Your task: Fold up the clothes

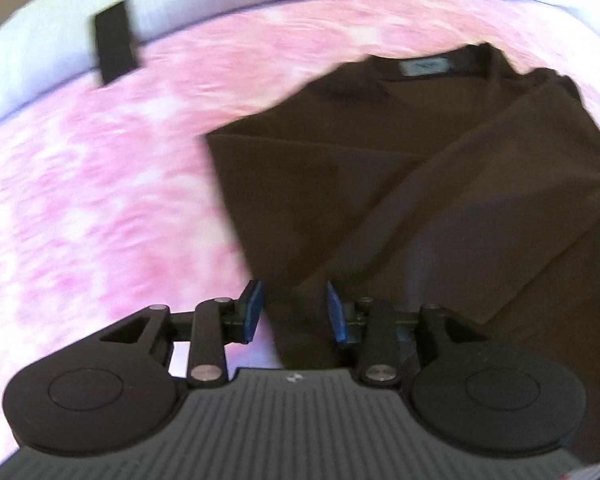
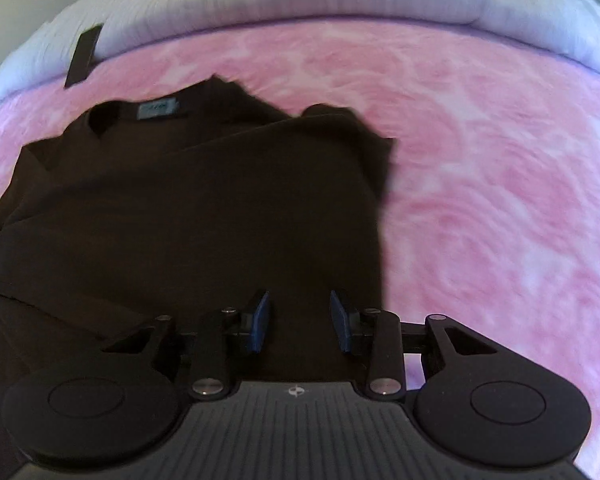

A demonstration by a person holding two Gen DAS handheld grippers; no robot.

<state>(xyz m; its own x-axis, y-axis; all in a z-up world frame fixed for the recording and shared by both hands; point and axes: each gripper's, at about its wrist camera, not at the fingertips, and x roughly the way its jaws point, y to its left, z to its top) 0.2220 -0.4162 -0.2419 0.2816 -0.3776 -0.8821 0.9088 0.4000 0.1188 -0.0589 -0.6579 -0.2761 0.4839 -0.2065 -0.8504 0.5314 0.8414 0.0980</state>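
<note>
A dark brown shirt [image 1: 440, 184] lies partly folded on a pink blanket, its collar with a light blue label [image 1: 425, 67] at the far end. In the left wrist view my left gripper [image 1: 294, 310] hovers over the shirt's near left edge, blue pads apart with nothing pressed between them. The right wrist view shows the same shirt [image 2: 200, 208] with its label [image 2: 158, 110] at the far left. My right gripper [image 2: 300, 320] stands open above the shirt's near right part, jaws apart and not pinching cloth. Both views are blurred.
The pink mottled blanket [image 2: 500, 200] covers the bed around the shirt. A pale lilac pillow or duvet roll [image 2: 300, 4] runs along the far edge. A flat black rectangular object [image 1: 114, 40] lies at that edge, also visible as a black object [image 2: 83, 56].
</note>
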